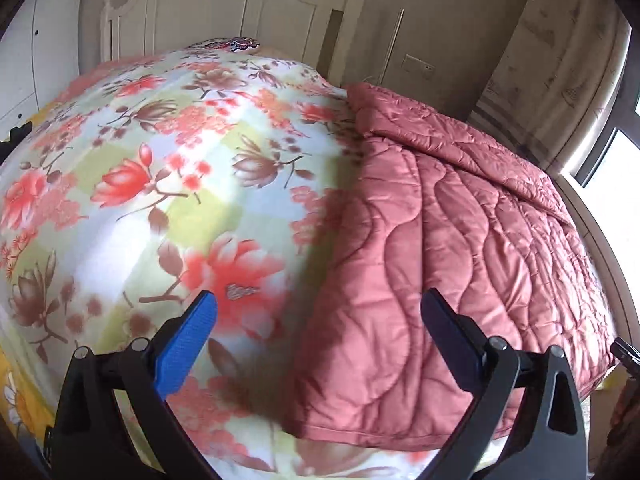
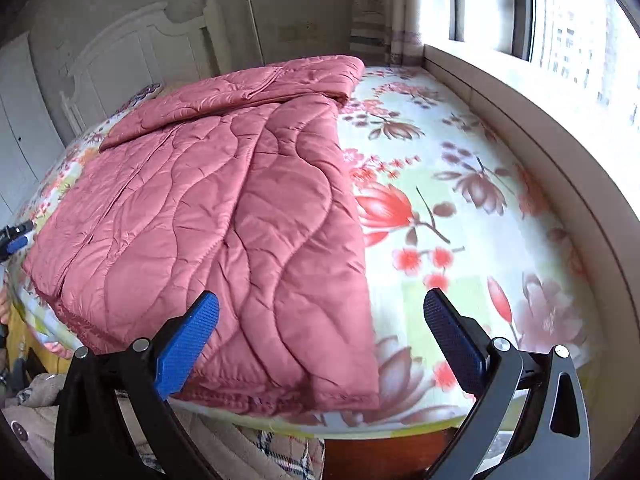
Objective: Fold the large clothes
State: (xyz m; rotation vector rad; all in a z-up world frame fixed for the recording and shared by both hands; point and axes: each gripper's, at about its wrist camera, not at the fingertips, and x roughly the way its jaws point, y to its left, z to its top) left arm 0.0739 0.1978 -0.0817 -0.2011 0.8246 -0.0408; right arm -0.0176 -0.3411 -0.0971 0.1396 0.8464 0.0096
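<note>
Both grippers, left gripper [image 1: 318,312] and right gripper [image 2: 320,312], are hovering wide apart, holding nothing, over the folded pink quilt [image 2: 224,224] lying on the floral bedsheet [image 2: 460,216].

The bed [image 2: 460,240] has a floral sheet, pale green and white patches with red and brown flowers, and a white headboard [image 1: 224,12] at the far end. A pink quilted comforter [image 2: 224,232] lies straight on the sheet, folded over itself in layers, its near edge close to the foot. A patterned pillow [image 1: 232,44] sits up by the headboard, mostly hidden.
</note>
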